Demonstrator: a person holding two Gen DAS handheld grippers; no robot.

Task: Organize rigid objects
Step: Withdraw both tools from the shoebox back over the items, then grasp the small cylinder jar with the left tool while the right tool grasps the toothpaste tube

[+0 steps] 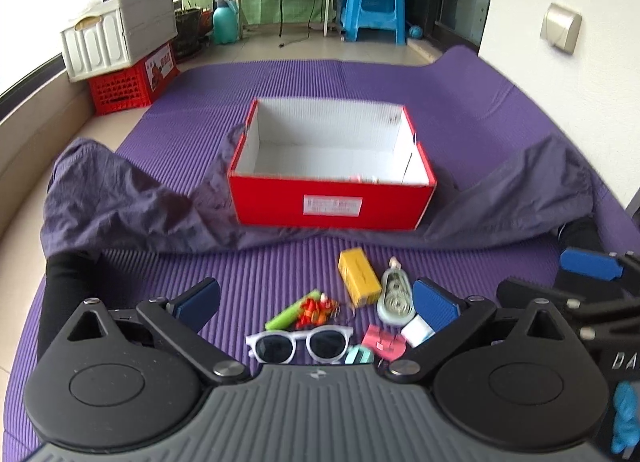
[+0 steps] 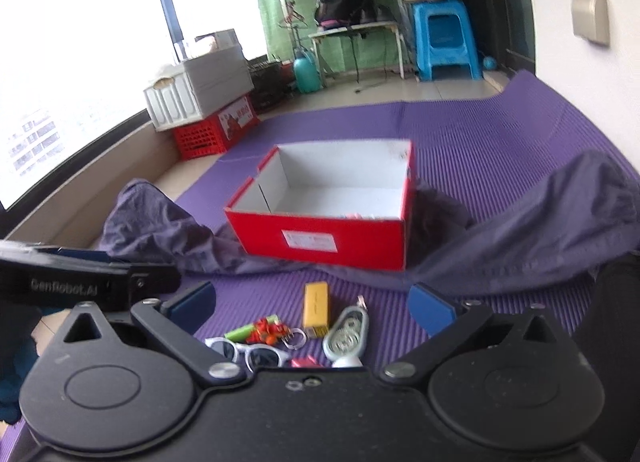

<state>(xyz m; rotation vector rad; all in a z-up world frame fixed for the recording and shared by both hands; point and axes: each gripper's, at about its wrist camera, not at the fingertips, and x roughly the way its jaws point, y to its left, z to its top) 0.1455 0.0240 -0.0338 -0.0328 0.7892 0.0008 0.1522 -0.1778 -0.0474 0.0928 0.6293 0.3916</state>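
Nearest, the left gripper [image 1: 316, 304] and right gripper [image 2: 312, 304] are seen spread wide, nothing grasped. Just beyond, white sunglasses [image 1: 300, 344] lie on the purple mat [image 1: 460, 102]; being light, stiff and probably fragile, they are best pinched at the bridge. Farther off, the red box [image 1: 332, 208] stands open.

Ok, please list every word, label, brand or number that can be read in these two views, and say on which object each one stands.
"Genflobot.AI", roughly, the letters soft: on the left gripper body, seen from the right wrist view.
"DA", cut off at the edge: on the right gripper body.
White label on the red box: print too blurred to read.
Red crate: white print too small to read.
Yellow box: marks unreadable.
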